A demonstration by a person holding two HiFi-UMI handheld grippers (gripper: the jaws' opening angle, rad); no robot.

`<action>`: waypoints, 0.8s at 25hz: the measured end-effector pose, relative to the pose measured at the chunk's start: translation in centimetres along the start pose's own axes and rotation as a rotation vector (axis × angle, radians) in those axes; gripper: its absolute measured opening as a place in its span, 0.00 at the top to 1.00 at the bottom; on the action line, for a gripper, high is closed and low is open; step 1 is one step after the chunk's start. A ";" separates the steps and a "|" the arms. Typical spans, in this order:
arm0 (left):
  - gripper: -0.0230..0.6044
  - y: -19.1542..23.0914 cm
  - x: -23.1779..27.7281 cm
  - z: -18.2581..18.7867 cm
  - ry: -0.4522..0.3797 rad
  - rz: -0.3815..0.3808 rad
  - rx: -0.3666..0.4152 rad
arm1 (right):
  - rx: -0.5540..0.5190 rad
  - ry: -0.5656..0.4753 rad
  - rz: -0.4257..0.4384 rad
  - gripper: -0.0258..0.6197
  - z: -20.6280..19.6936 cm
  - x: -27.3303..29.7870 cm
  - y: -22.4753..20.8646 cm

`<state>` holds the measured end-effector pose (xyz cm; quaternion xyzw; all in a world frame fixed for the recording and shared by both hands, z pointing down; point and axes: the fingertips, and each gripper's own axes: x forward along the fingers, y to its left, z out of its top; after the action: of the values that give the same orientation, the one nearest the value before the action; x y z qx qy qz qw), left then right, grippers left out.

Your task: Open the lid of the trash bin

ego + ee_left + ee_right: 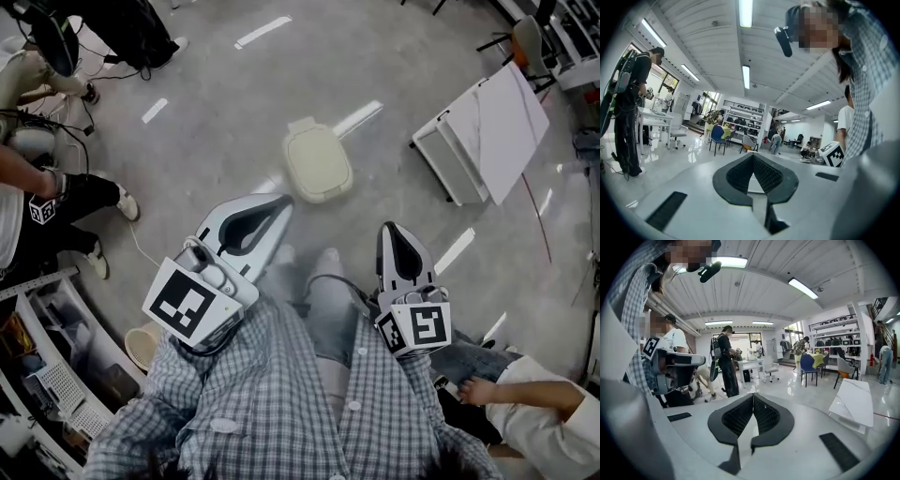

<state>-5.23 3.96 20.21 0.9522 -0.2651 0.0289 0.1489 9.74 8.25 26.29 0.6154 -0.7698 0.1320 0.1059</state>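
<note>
The trash bin (317, 161) is a cream, rounded-square bin standing on the grey floor ahead of me, seen from above with its lid down flat. My left gripper (281, 202) is held at waist height, its tip short of the bin's near edge and well above it. The right gripper (390, 229) is beside it, further right and clear of the bin. Both are shut with nothing between the jaws. The left gripper view (753, 154) and right gripper view (753, 394) look out level across the room, and the bin is in neither.
A white tilted board on a frame (487, 131) stands at the right. One person (56, 202) stands at the left by cables on the floor, another sits at lower right (544, 403). Shelving (47, 375) and a small round tub (142, 345) lie at lower left.
</note>
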 end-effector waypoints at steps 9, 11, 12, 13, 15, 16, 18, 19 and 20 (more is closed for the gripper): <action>0.96 1.5 1.8 -0.6 -0.005 0.035 -0.020 | 0.007 0.064 0.015 0.93 -1.7 1.9 -2.3; 0.96 1.8 2.1 -1.5 0.034 0.047 -0.022 | 0.003 0.074 0.029 0.93 -2.0 2.9 -2.8; 0.96 2.1 2.3 -1.8 0.041 0.053 -0.022 | 0.002 0.078 0.035 0.93 -2.1 3.4 -3.0; 0.96 2.3 2.7 -1.7 0.027 0.058 -0.020 | 0.000 0.081 0.041 0.93 -2.4 3.9 -3.2; 0.96 2.9 3.1 -1.8 0.009 0.069 -0.029 | 0.000 0.093 0.052 0.93 -3.4 4.9 -3.5; 0.96 3.1 3.1 -2.5 0.033 0.077 -0.044 | 0.003 0.103 0.055 0.93 -3.9 5.2 -3.6; 0.96 3.4 3.0 -4.0 0.082 0.087 -0.068 | 0.007 0.127 0.059 0.93 -5.1 6.0 -3.8; 0.96 3.6 3.2 -4.6 0.094 0.088 -0.073 | 0.010 0.137 0.060 0.93 -5.6 6.5 -4.0; 0.96 3.8 3.5 -5.0 0.100 0.087 -0.075 | 0.013 0.147 0.061 0.93 -6.2 7.0 -4.2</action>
<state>-4.04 0.65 26.47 0.9309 -0.2993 0.0730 0.1961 12.26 3.02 34.74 0.5811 -0.7773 0.1851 0.1541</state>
